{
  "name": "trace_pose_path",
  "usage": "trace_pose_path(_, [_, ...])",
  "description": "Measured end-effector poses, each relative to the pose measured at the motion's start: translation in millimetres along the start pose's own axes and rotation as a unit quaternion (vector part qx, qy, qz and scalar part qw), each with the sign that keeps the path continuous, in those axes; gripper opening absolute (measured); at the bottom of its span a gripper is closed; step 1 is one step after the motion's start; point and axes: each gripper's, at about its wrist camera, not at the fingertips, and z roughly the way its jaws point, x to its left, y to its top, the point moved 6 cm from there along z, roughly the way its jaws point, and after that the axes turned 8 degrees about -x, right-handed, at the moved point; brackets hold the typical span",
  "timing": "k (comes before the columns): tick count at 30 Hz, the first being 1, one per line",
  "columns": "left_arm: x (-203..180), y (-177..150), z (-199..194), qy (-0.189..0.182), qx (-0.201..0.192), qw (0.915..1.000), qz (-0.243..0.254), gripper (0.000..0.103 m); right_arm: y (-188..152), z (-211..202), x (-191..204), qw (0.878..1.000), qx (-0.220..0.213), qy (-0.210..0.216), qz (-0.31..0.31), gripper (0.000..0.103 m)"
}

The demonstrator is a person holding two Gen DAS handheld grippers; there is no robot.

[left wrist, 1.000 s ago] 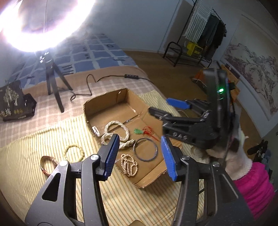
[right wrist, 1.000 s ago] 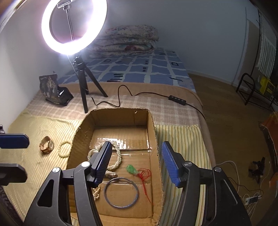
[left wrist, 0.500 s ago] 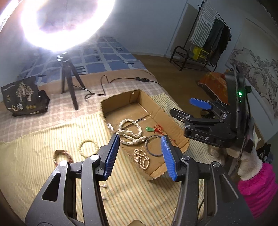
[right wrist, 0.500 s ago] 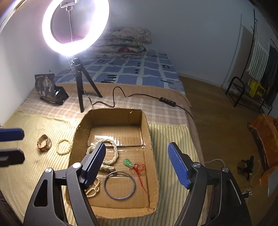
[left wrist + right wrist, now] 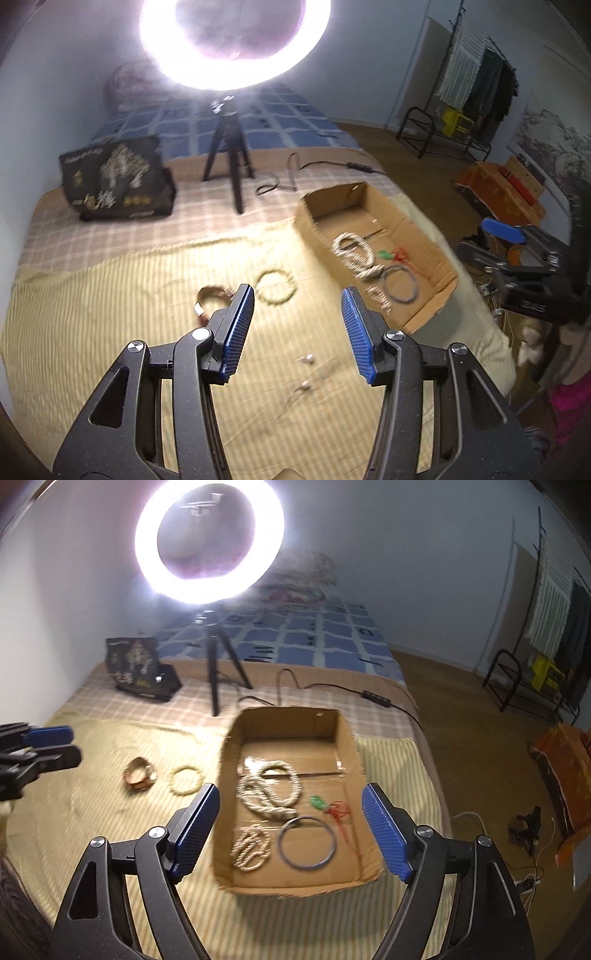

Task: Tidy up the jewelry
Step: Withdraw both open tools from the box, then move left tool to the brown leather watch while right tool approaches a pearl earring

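Jewelry lay mostly sorted: the box (image 5: 291, 797) on the bed (image 5: 92, 823) held a rope necklace (image 5: 271, 788), a bead coil (image 5: 251, 845), a blue bangle (image 5: 306, 843) and a green pendant (image 5: 317, 802). A bead bracelet (image 5: 277, 288), a brown band (image 5: 210, 297) and small earrings (image 5: 306, 369) remained outside on the bedspread. The left tool (image 5: 297, 328) hovered over these, jaws apart and empty. The right tool (image 5: 291, 830) hung above the box, jaws wide, holding nothing.
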Motion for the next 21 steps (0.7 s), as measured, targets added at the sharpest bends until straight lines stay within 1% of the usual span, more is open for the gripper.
trace_pose_path(3, [16.2,-16.6,-1.7,0.003,0.007,0.9999,-0.008,0.050,-3.7,-8.2,18.5,1.000,-0.007,0.022,-0.001,0.079])
trace_pose_path(7, [37.1,-36.7,-5.1,0.006,0.018,0.9995,-0.025,0.050,-9.9,-14.6,42.0,0.998,-0.010,0.060,0.016,0.079])
trace_pose_path(10, [53.4,-40.7,-5.2,0.017,0.020,0.9991,-0.034,0.049,-15.9,-14.2,55.0,0.996,-0.005,0.078,0.034,0.079])
trace_pose_path(11, [59.9,-40.7,-5.4,0.020,0.020,0.9988,-0.041,0.045,-18.3,-12.8,58.8,0.996,-0.002,0.082,0.039,0.079])
trace_pose_path(12, [65.5,-40.6,-5.3,0.021,0.019,0.9984,-0.049,0.044,-21.6,-10.5,63.1,0.995,0.003,0.086,0.044,0.079])
trace_pose_path(15, [79.7,-38.8,-4.9,0.021,0.018,0.9973,-0.069,0.044,-31.4,-2.8,75.1,0.993,0.017,0.103,0.057,0.079])
trace_pose_path(17, [88.8,-36.9,0.5,0.022,0.019,0.9962,-0.082,0.044,-39.2,4.6,84.6,0.991,0.029,0.115,0.066,0.075])
trace_pose_path(19, [97.0,-37.8,6.7,0.020,0.023,0.9948,-0.097,0.042,-47.6,12.3,95.1,0.988,0.045,0.131,0.075,0.064])
trace_pose_path(20, [100.4,-38.2,10.1,0.020,0.027,0.9942,-0.102,0.038,-51.6,16.7,100.5,0.986,0.053,0.136,0.078,0.062])
trace_pose_path(21, [102.3,-38.2,13.2,0.020,0.029,0.9939,-0.105,0.037,-55.9,21.2,105.6,0.985,0.059,0.140,0.080,0.060])
